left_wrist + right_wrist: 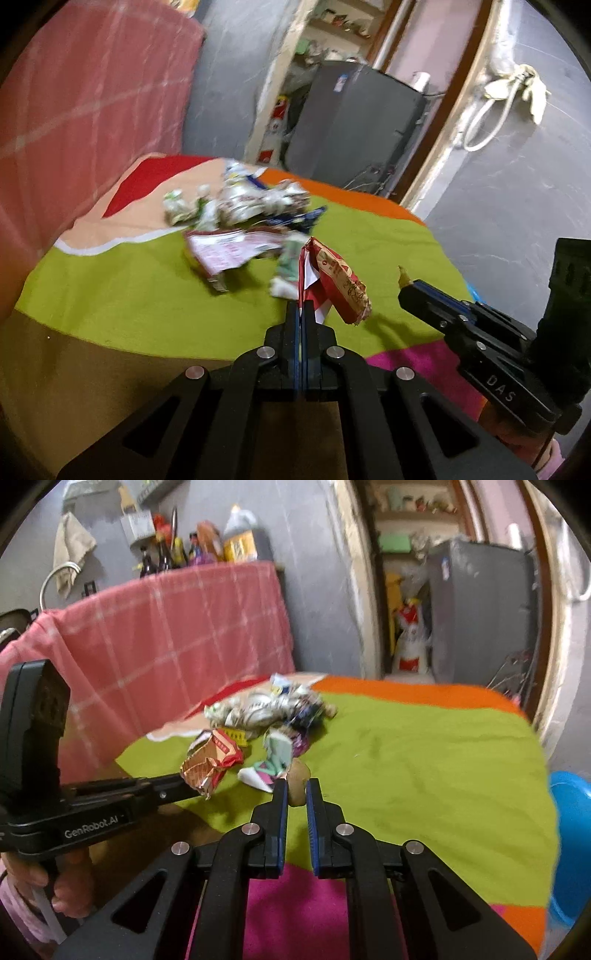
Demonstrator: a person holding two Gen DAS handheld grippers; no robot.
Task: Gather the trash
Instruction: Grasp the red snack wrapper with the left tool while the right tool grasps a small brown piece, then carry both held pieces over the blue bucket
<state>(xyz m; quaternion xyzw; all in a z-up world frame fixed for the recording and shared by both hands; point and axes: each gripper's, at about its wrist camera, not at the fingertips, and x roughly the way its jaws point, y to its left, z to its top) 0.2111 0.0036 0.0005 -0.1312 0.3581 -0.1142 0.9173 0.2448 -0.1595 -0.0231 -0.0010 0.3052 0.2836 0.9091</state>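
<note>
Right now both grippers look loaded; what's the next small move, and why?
Probably carry both loads right to the blue bin. The left gripper pinches a red wrapper, the right gripper a brownish scrap; neither can take more from the trash pile.

Legible text, two items. "GenRobot.AI" in white stands on the side of the left gripper (199, 790) body, at 8 o'clock in the right wrist view. "DAS" stands on the right gripper (404, 286) body, at 4 o'clock in the left wrist view. Wrapper printing is blurred, unreadable.
</note>
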